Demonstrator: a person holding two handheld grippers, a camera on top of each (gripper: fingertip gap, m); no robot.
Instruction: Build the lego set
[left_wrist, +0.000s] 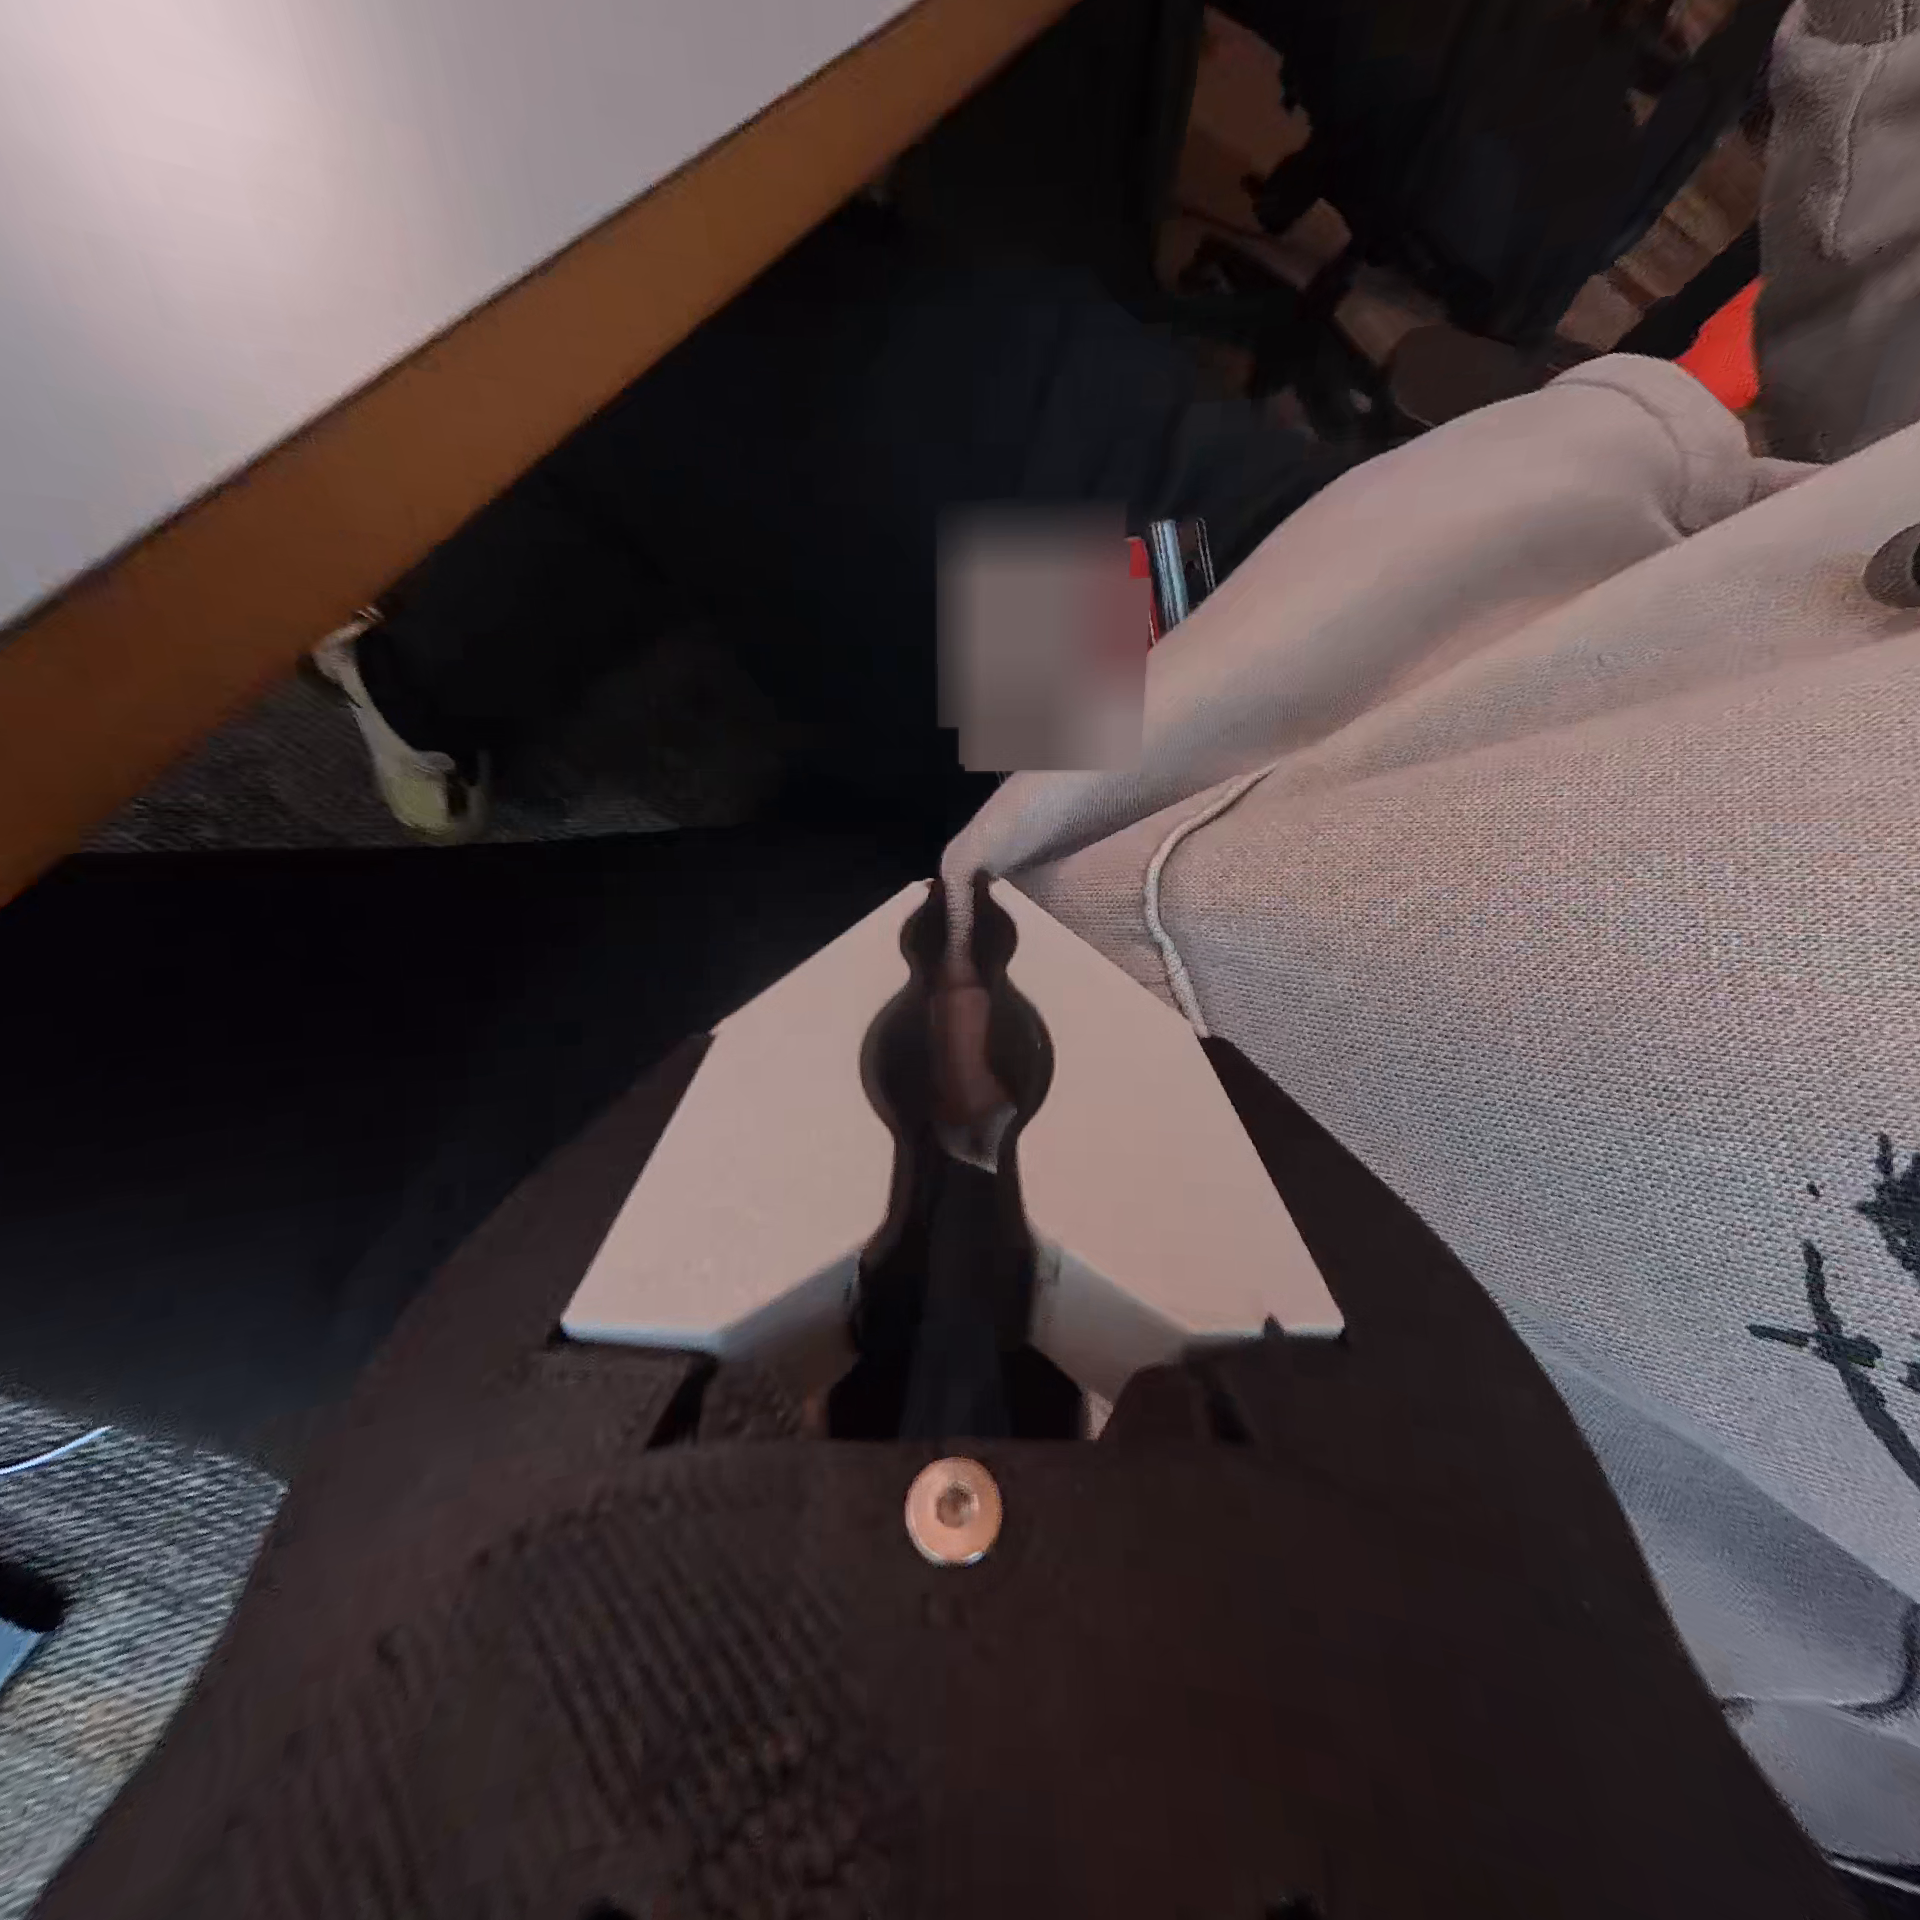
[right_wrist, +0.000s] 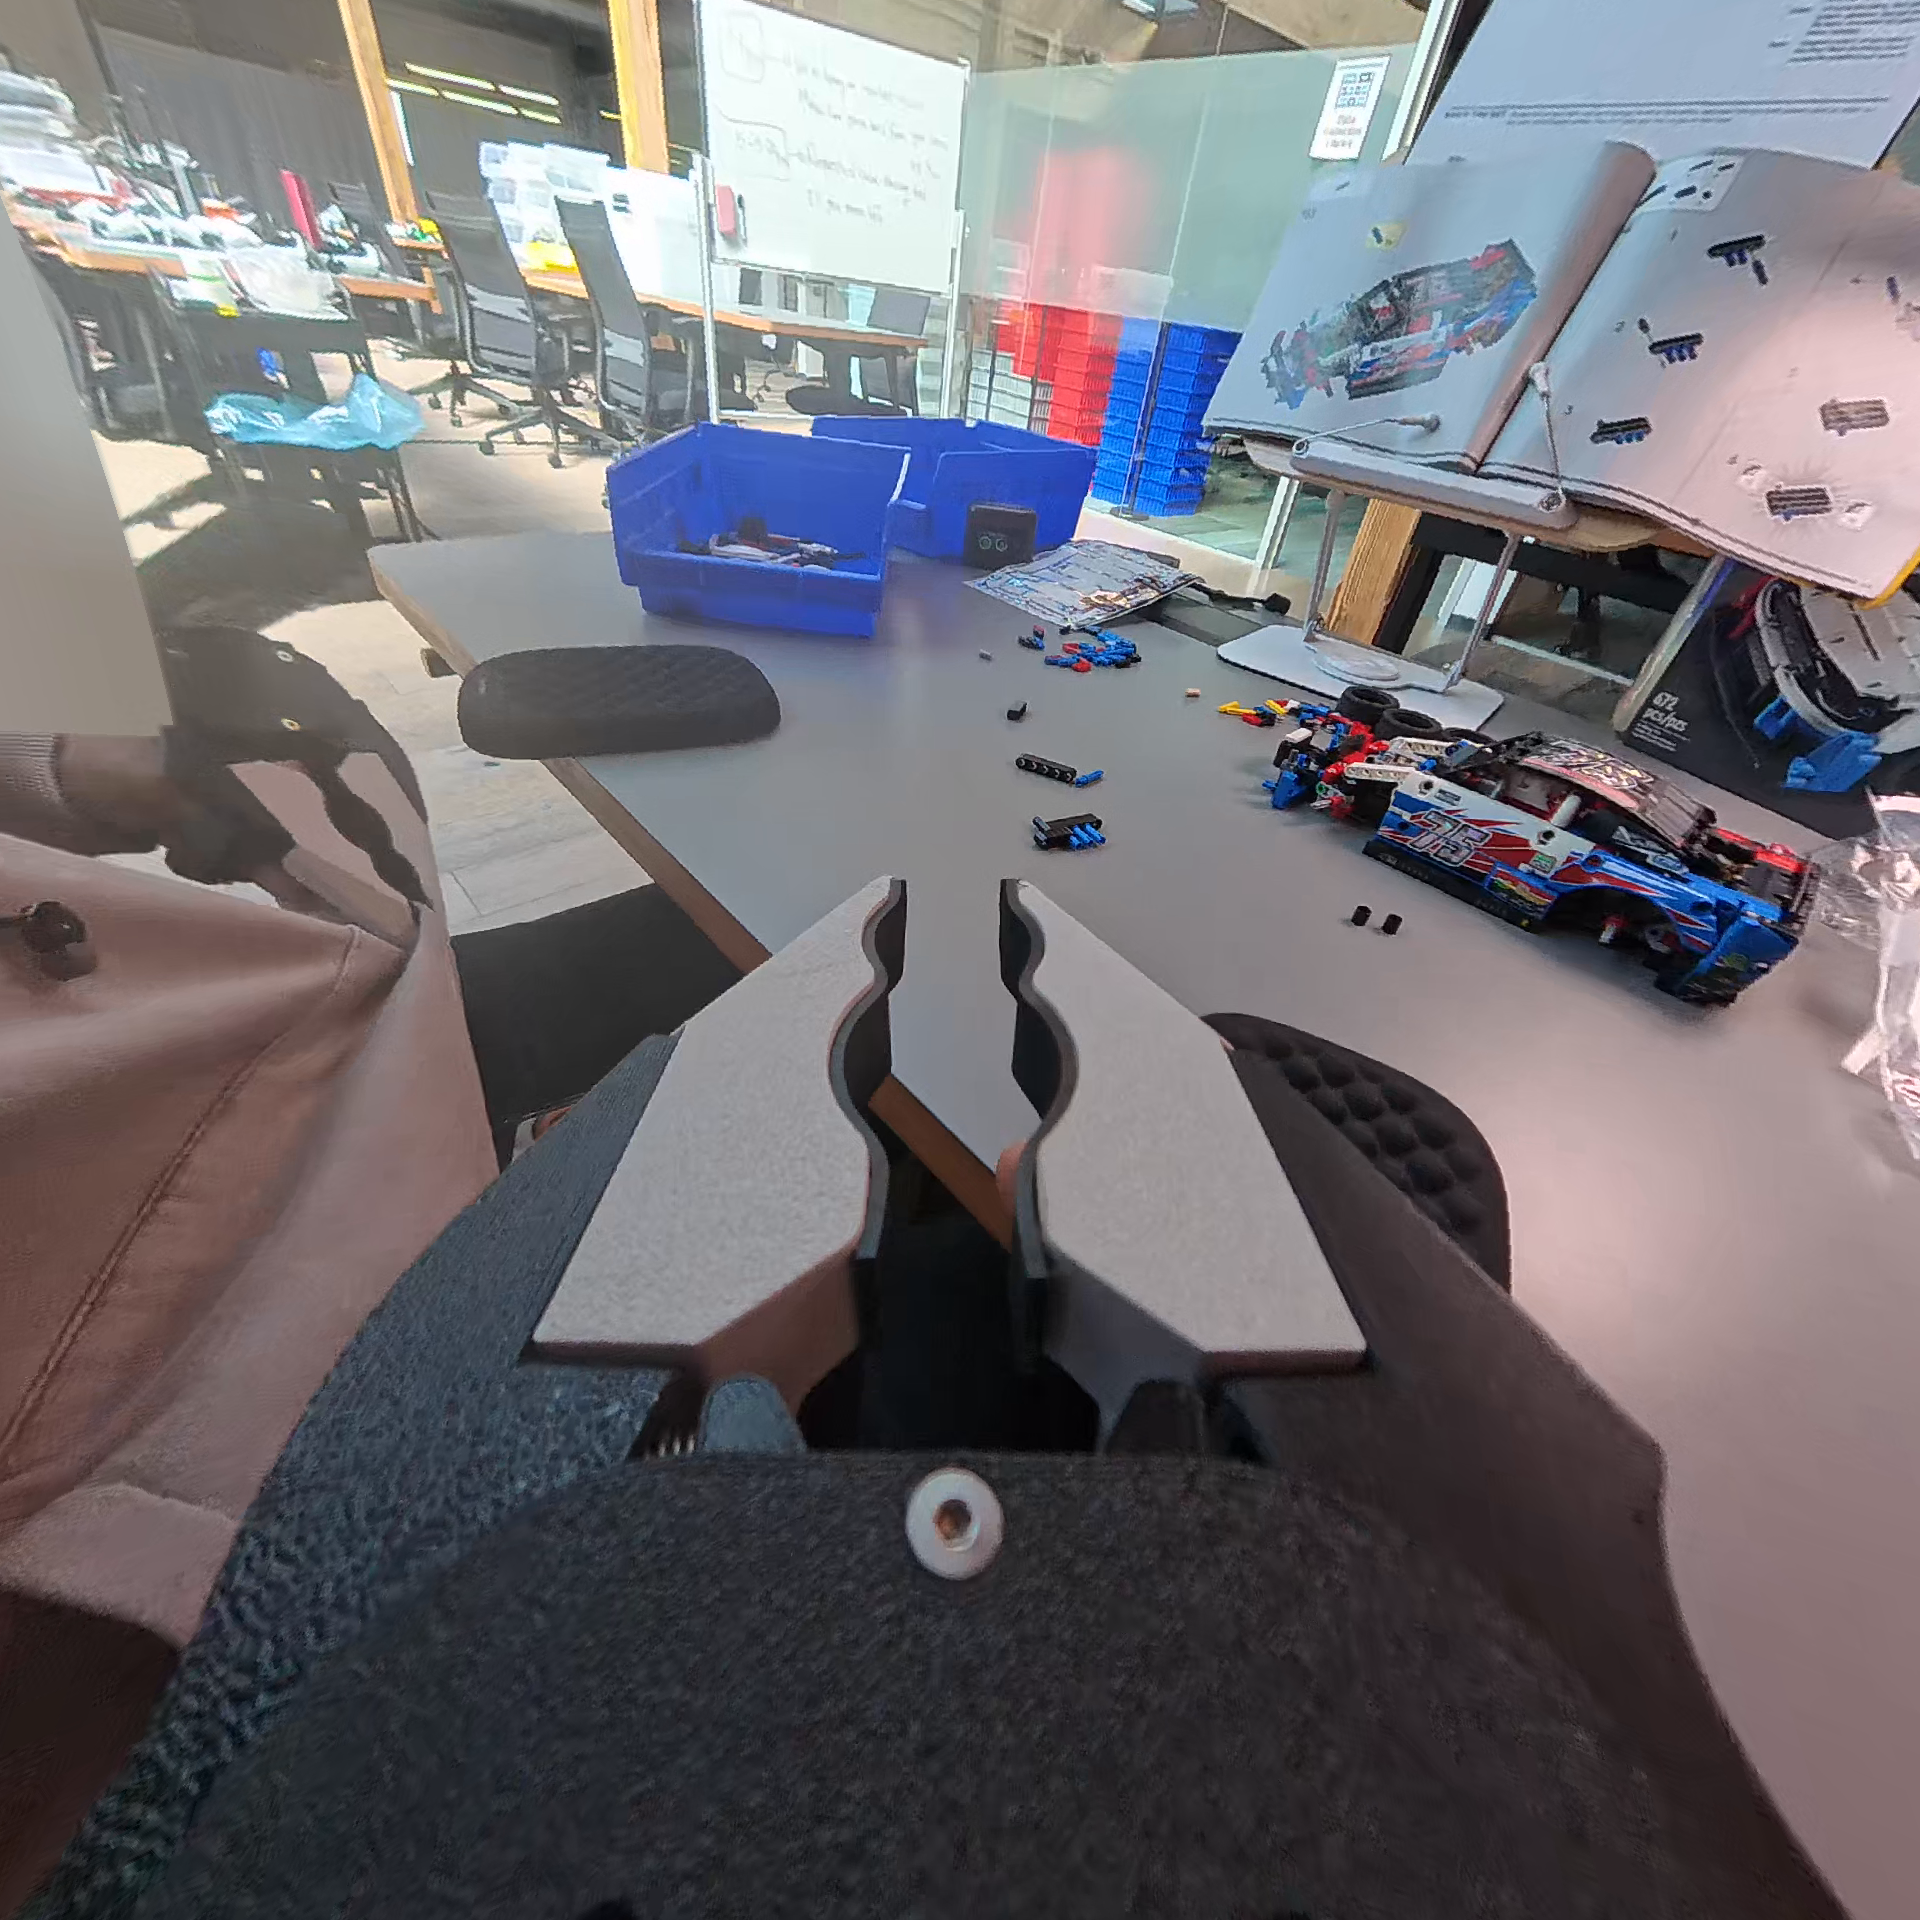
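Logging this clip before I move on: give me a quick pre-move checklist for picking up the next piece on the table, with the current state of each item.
1. Right gripper open and empty: ok, jaws apart with nothing between them.
2. Left gripper free: not ok, it is shut on a fold of the sweatshirt, below the table edge.
3. Loose pieces ahead: ok, a small black and blue piece lies on the table just past the right fingertips.
4. Car out of the way: ok, it sits off to the right.
5. Instruction book open: ok, propped on its stand.
6. Which piece comes next: cannot tell.
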